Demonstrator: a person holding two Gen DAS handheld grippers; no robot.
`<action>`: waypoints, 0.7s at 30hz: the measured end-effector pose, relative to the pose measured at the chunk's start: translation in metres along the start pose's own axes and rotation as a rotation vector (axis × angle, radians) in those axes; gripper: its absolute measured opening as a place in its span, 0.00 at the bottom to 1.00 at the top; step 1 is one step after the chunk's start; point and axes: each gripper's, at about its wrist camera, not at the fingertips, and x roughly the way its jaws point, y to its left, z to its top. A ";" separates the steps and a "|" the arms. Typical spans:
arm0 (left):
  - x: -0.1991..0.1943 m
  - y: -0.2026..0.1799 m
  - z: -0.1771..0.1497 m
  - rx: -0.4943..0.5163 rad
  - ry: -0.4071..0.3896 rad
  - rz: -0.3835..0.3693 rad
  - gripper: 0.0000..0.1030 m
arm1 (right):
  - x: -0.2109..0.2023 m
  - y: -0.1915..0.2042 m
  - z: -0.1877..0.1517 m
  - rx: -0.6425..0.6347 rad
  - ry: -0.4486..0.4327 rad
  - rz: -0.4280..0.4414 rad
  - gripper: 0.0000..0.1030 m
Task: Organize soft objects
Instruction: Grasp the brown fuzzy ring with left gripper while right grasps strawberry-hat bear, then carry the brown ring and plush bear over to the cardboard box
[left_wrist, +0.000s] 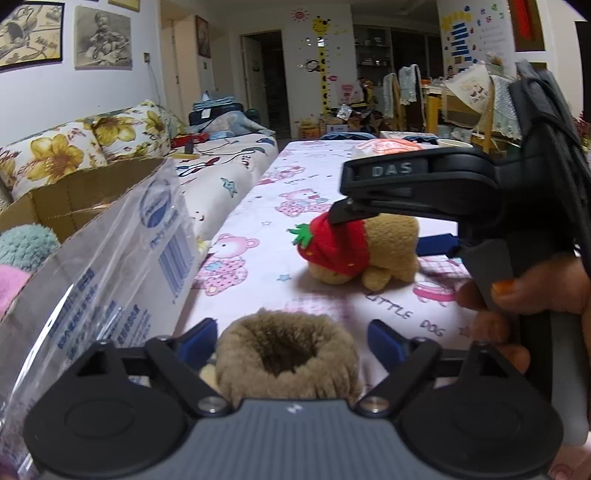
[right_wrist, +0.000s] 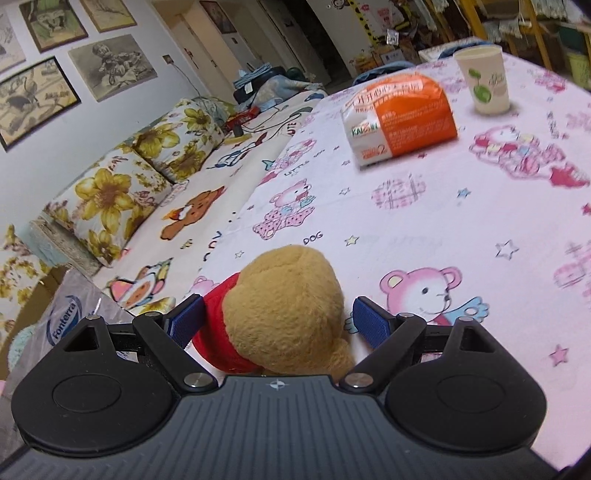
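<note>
A tan plush animal with a red strawberry hood (left_wrist: 354, 251) lies on the pink bear-print tablecloth (left_wrist: 280, 221). My right gripper (right_wrist: 277, 319) is open, its blue pads on either side of the plush (right_wrist: 284, 310), apart from it; it also shows in the left wrist view (left_wrist: 402, 225), reaching in from the right. My left gripper (left_wrist: 291, 336) is open with a brown fuzzy ring-shaped soft thing (left_wrist: 288, 358) between its pads, close to the camera. Whether the pads touch it I cannot tell.
A clear plastic bag (left_wrist: 92, 288) lines a cardboard box (left_wrist: 74, 199) at the table's left edge, with teal and pink soft things inside. An orange tissue pack (right_wrist: 399, 118) and a paper cup (right_wrist: 484, 81) stand farther on the table. A floral sofa (right_wrist: 129, 192) runs along the left.
</note>
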 end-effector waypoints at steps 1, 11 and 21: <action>0.000 0.000 0.000 0.001 -0.001 0.004 0.75 | 0.001 0.000 -0.001 0.005 0.002 0.010 1.00; -0.001 0.002 -0.001 0.001 -0.007 0.002 0.41 | -0.007 0.008 -0.004 -0.027 -0.017 0.036 0.89; -0.005 0.012 0.001 -0.056 -0.008 -0.033 0.29 | -0.019 0.009 0.003 -0.061 -0.061 -0.045 0.86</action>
